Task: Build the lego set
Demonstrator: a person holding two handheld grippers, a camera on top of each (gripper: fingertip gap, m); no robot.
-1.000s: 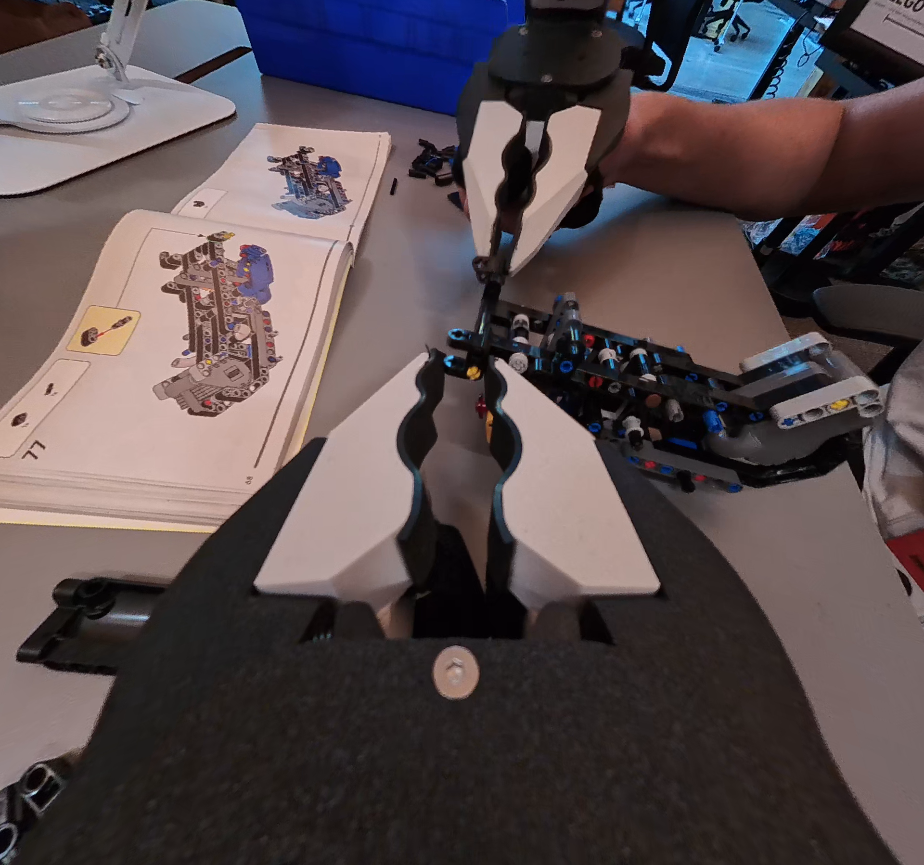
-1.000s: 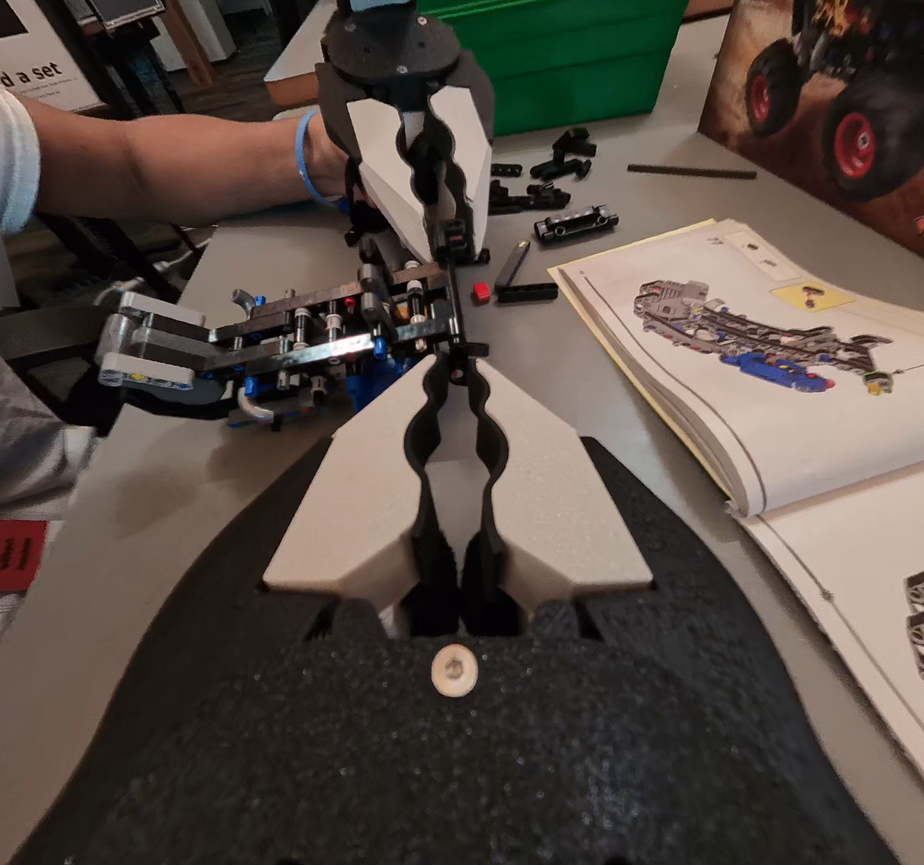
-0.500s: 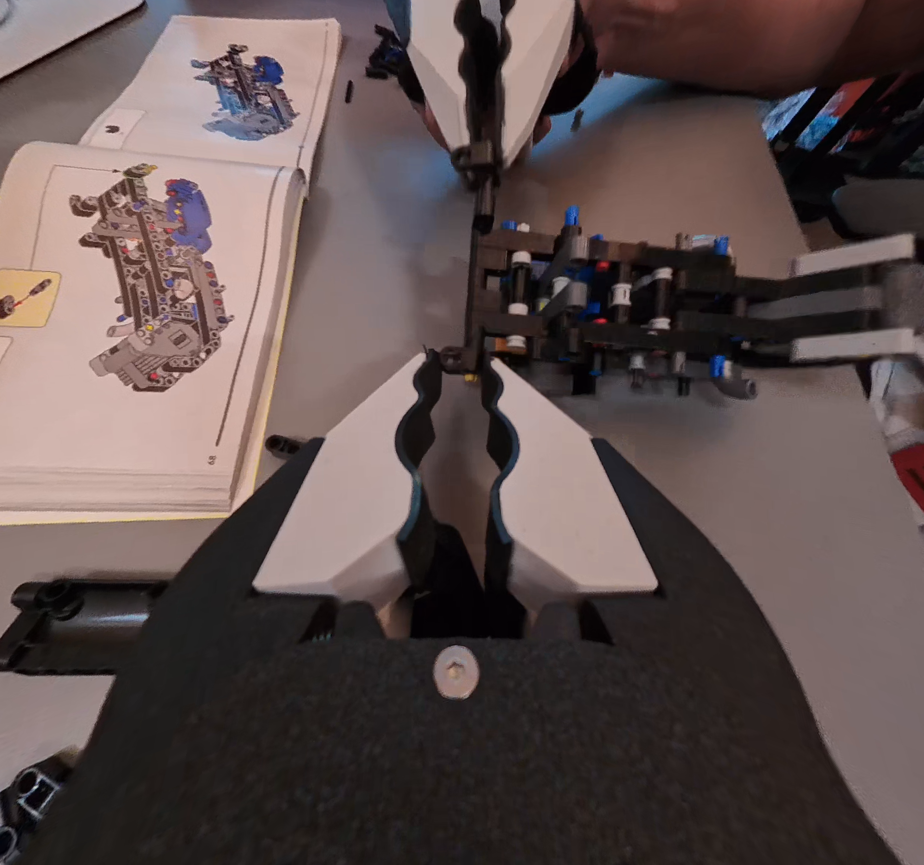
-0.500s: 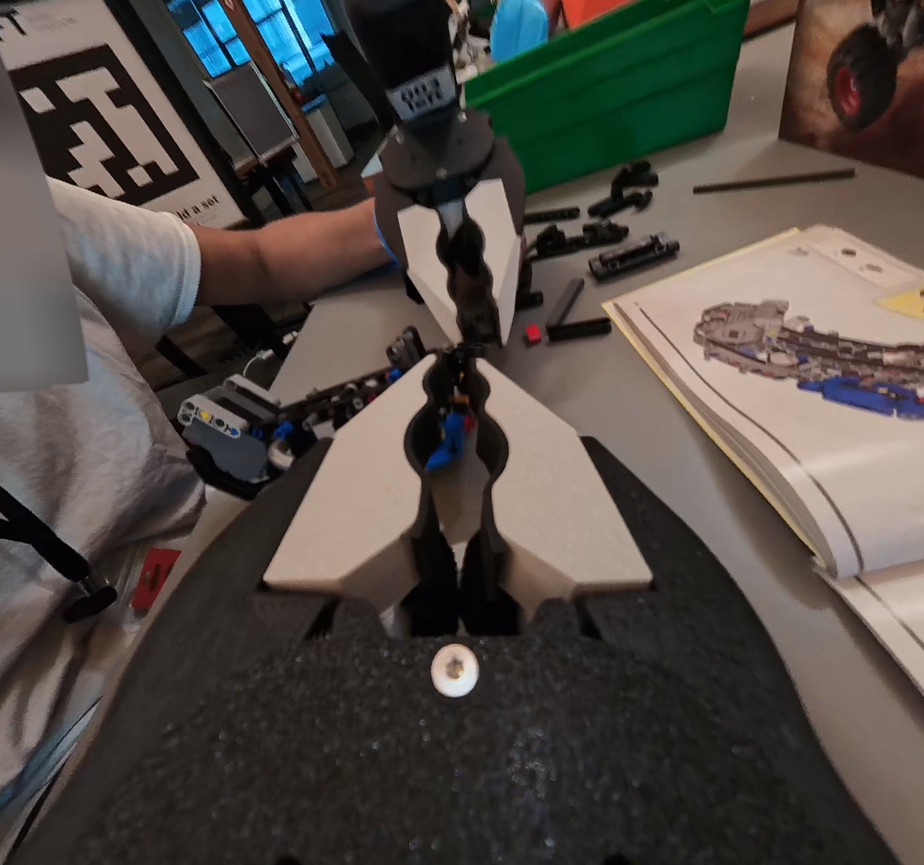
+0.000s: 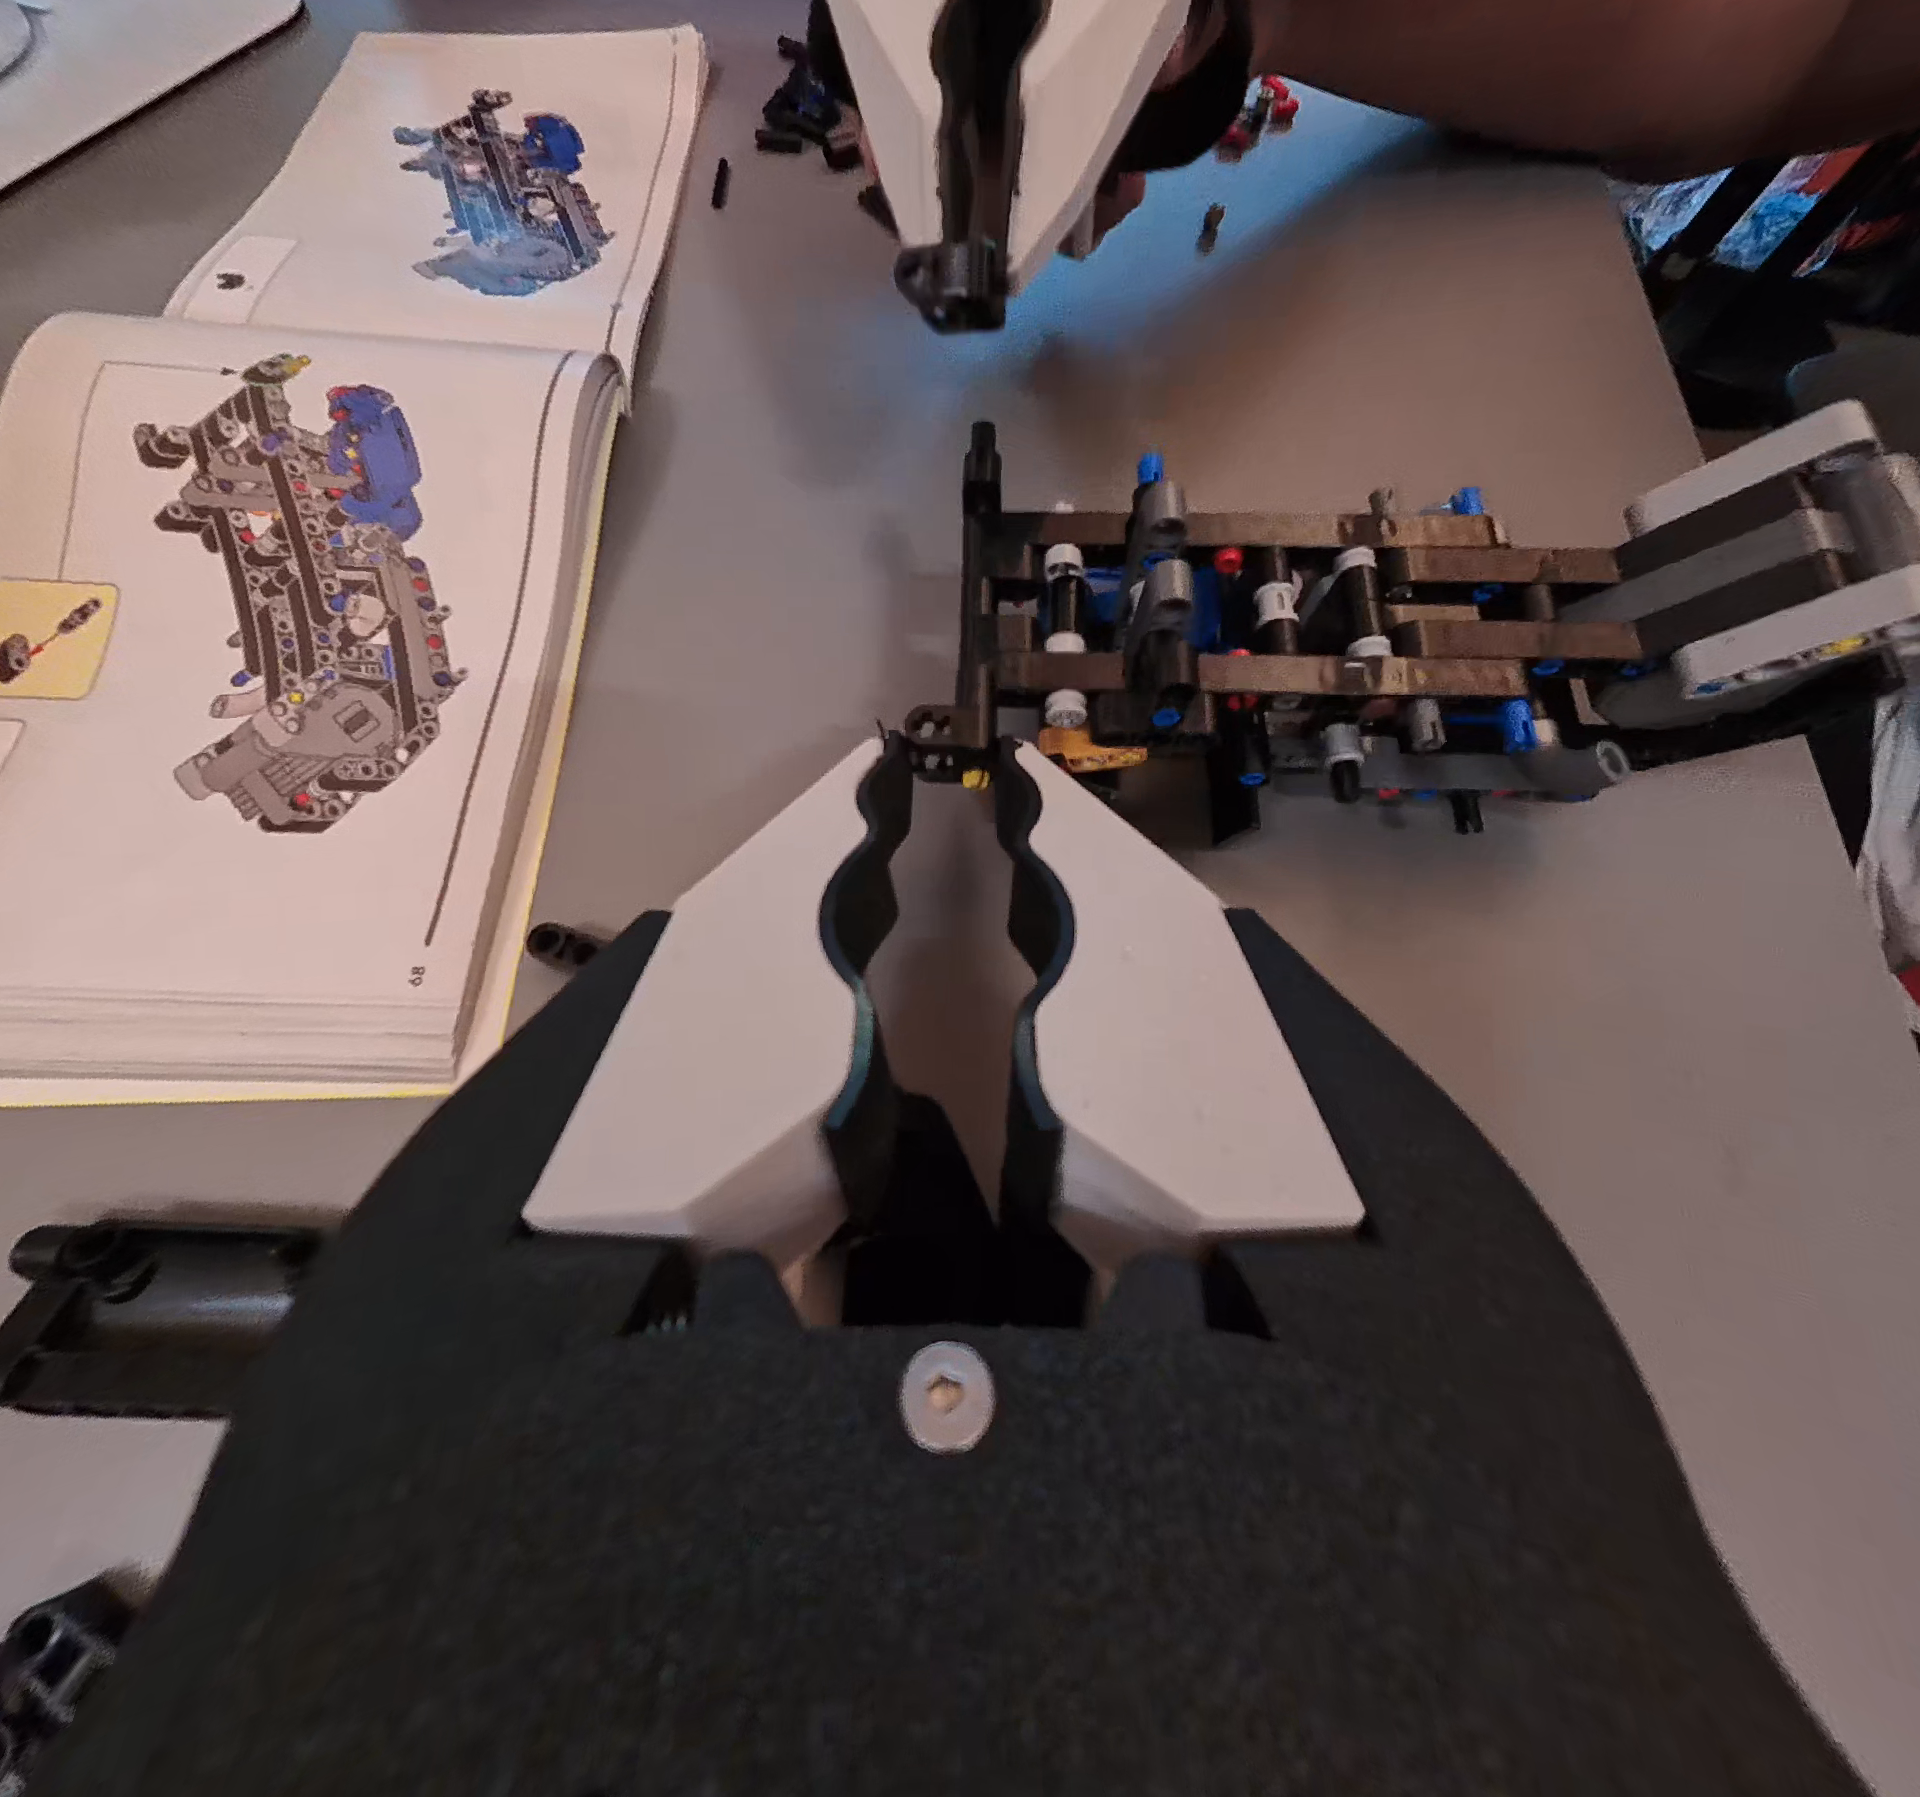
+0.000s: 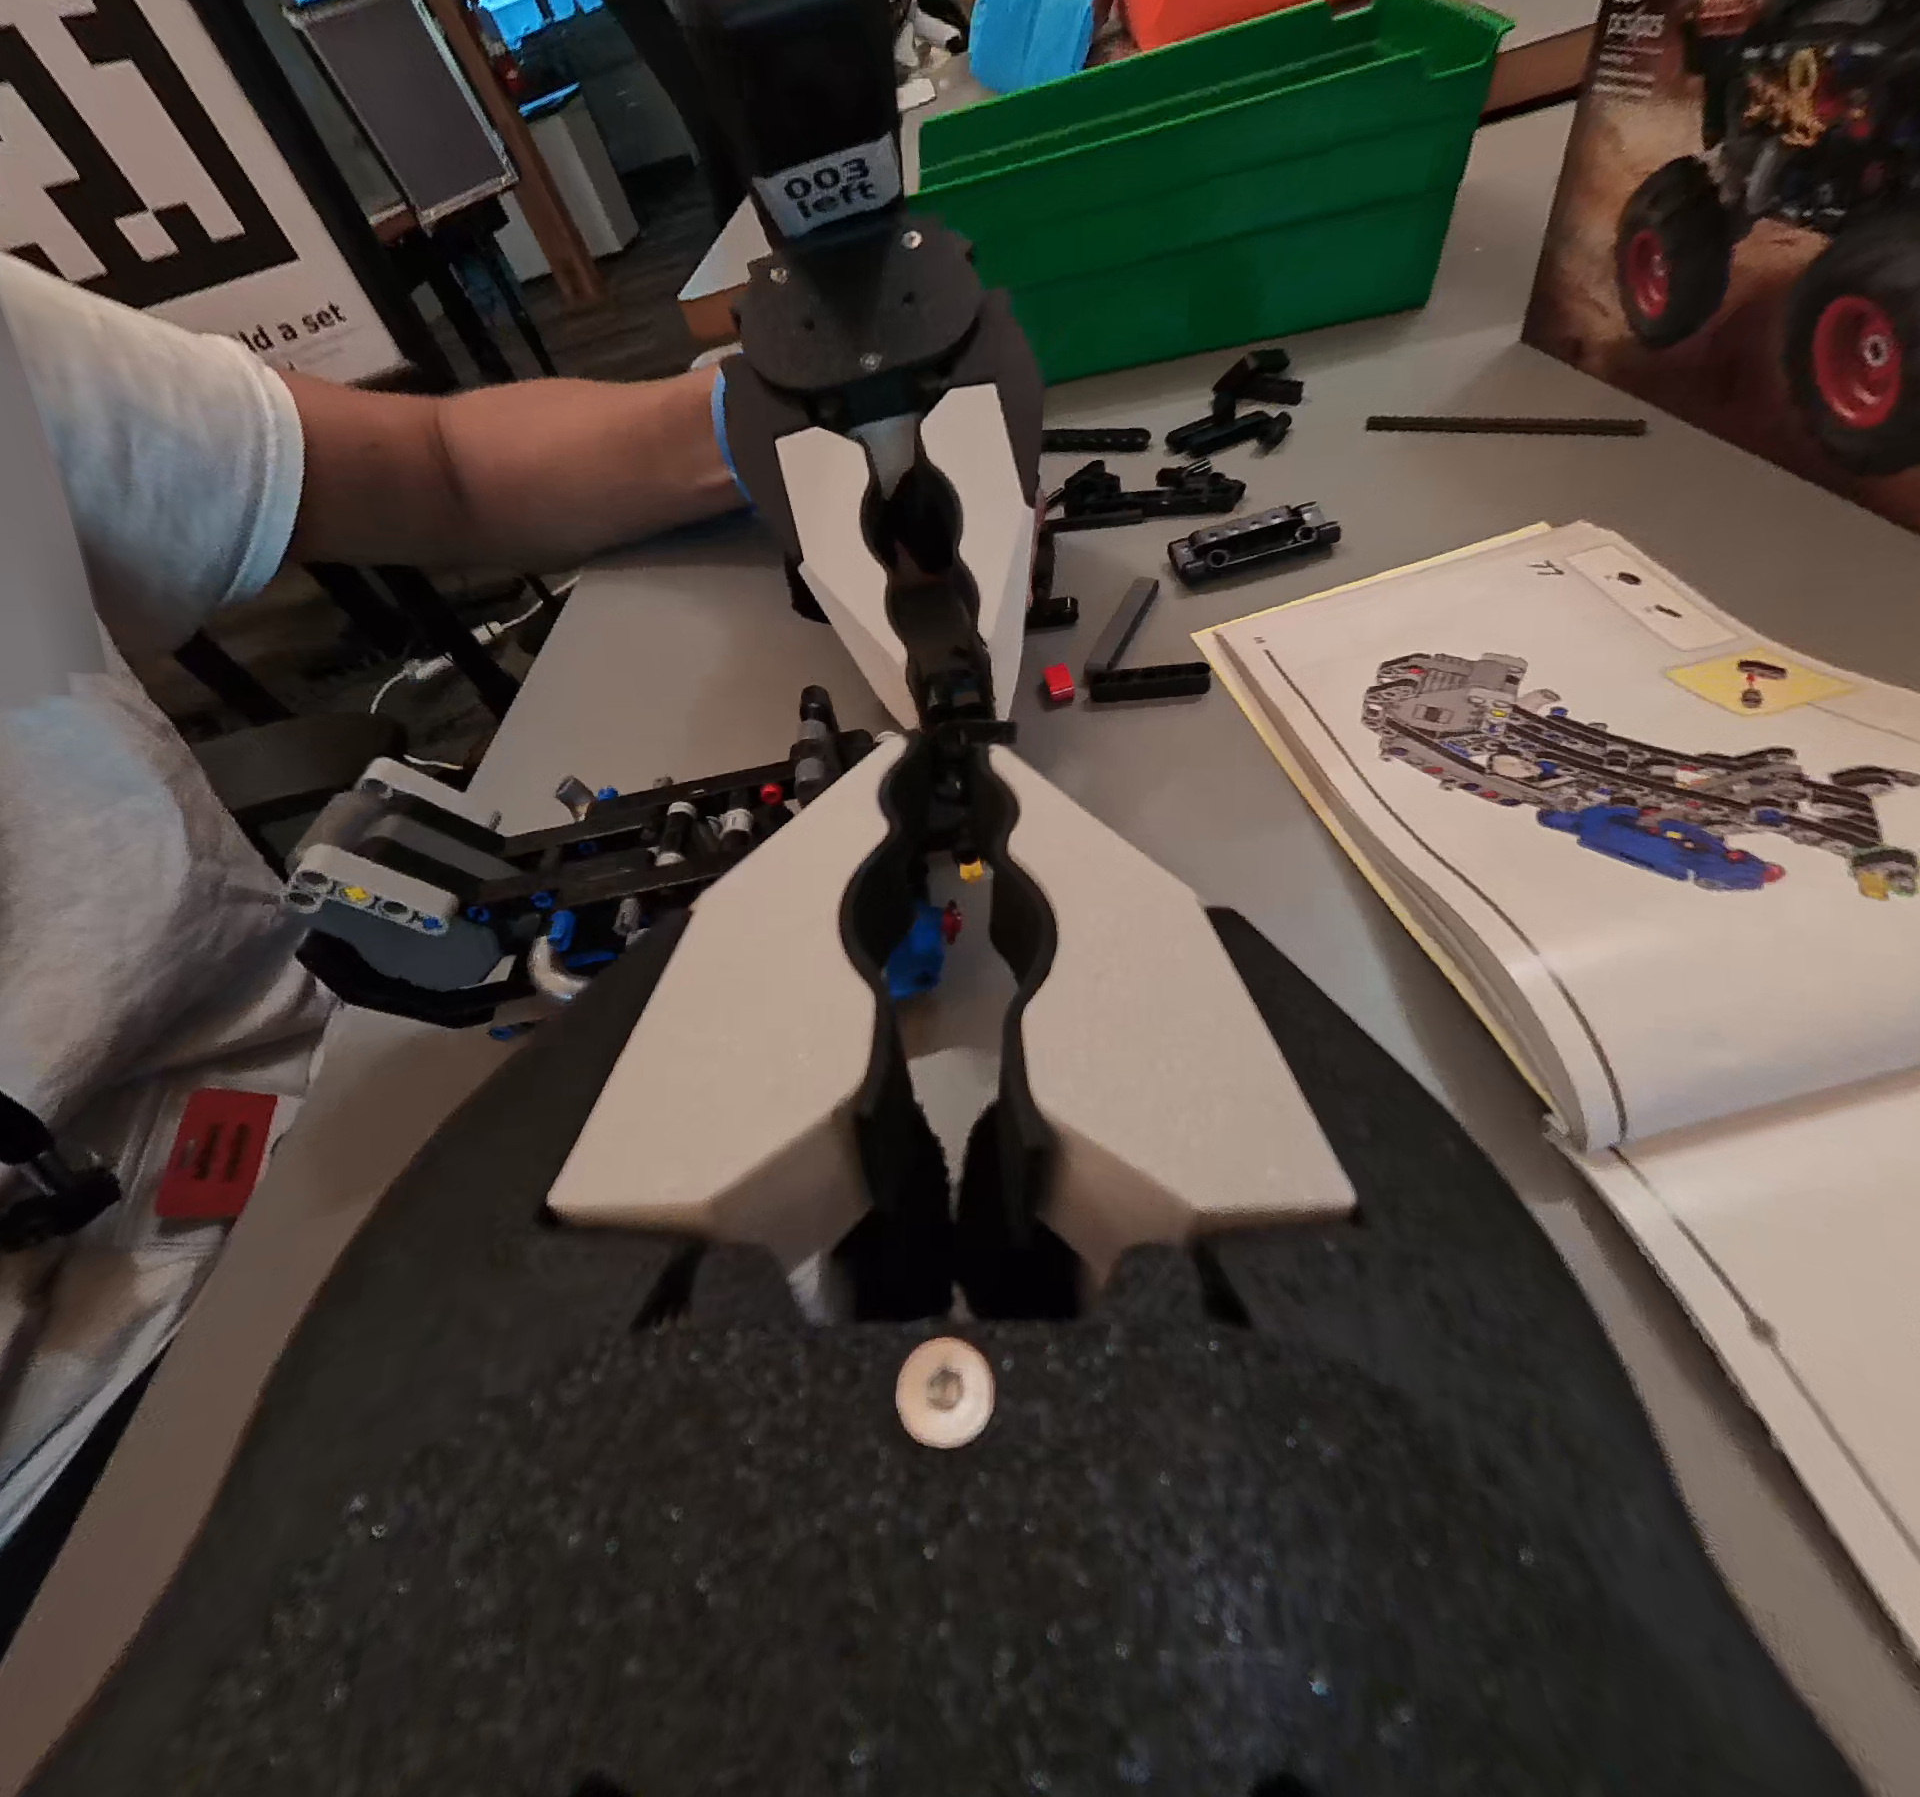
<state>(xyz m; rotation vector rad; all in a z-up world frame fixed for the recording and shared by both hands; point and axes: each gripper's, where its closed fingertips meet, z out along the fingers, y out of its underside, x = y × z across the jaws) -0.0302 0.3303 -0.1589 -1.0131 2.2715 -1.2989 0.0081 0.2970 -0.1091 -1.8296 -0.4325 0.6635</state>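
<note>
The part-built lego chassis (image 5: 1299, 625), black beams with blue, grey and white parts, rests on the grey table; it also shows in the right wrist view (image 6: 623, 833). My left gripper (image 5: 948, 760) is shut on the black connector at the chassis's near left corner. My right gripper (image 6: 948, 745) is shut on a small black piece (image 5: 951, 277) and holds it above the table, a short way beyond the chassis's upright black axle tip (image 5: 982, 443). The two grippers face each other, tips close together.
An open instruction booklet (image 5: 312, 656) lies left of the chassis. Loose black beams (image 6: 1247, 532) and a small red piece (image 6: 1058, 682) lie behind the left gripper. A green bin (image 6: 1195, 189) and the set's box (image 6: 1766, 189) stand farther back. A person's torso is at the table edge. The left gripper's tips are roughly 8 cm from the right gripper's.
My right gripper has come off the chassis's end axle with a small black piece and moved up and away. The chassis, still held by my left gripper, has swung level.
</note>
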